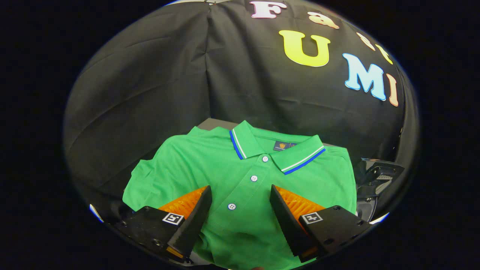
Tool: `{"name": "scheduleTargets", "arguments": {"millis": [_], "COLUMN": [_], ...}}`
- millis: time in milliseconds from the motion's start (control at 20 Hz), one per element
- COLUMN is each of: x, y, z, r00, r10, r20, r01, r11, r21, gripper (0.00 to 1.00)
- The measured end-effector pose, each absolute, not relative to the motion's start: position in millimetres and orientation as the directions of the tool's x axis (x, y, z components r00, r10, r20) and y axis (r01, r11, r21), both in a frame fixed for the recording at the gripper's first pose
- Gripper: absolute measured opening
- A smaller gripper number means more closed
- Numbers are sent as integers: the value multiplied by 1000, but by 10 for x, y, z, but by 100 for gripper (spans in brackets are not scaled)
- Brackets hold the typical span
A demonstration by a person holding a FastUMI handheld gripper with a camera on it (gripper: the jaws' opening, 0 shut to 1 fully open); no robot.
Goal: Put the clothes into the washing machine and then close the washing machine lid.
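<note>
A folded green polo shirt [210, 165] with a blue-and-white trimmed collar and white buttons lies flat on a grey surface [213, 123]. My gripper [240, 198] hovers over the shirt's lower front, open, with the button placket showing in the gap between its two fingers. Neither finger presses on the cloth as far as I can tell. Right of the shirt, a dark machine part [375, 180] with a pale round rim below it shows past the right finger; I cannot tell whether it is the washing machine.
The booth's black cloth wall hangs close behind the shirt and wraps around the left side. The grey surface's far edge lies just beyond the collar.
</note>
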State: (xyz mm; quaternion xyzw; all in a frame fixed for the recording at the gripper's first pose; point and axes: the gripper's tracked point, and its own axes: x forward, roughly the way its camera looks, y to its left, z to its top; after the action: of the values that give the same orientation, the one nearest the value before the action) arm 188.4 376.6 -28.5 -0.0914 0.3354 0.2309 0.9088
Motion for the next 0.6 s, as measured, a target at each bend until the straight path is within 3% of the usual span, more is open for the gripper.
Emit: {"name": "scheduleTargets", "arguments": {"millis": [200, 450, 550, 600], "x": [1879, 1932, 1936, 1930], "y": [3777, 3770, 3769, 3748], "z": [-311, -284, -286, -324], "r00": [657, 668, 660, 667], "r10": [366, 366, 380, 376], "r20": [-659, -647, -648, -643], "r01": [-497, -508, -539, -501], "r11": [868, 860, 840, 865], "r21": [-14, -38, -56, -14], "gripper": [97, 35, 34, 19]}}
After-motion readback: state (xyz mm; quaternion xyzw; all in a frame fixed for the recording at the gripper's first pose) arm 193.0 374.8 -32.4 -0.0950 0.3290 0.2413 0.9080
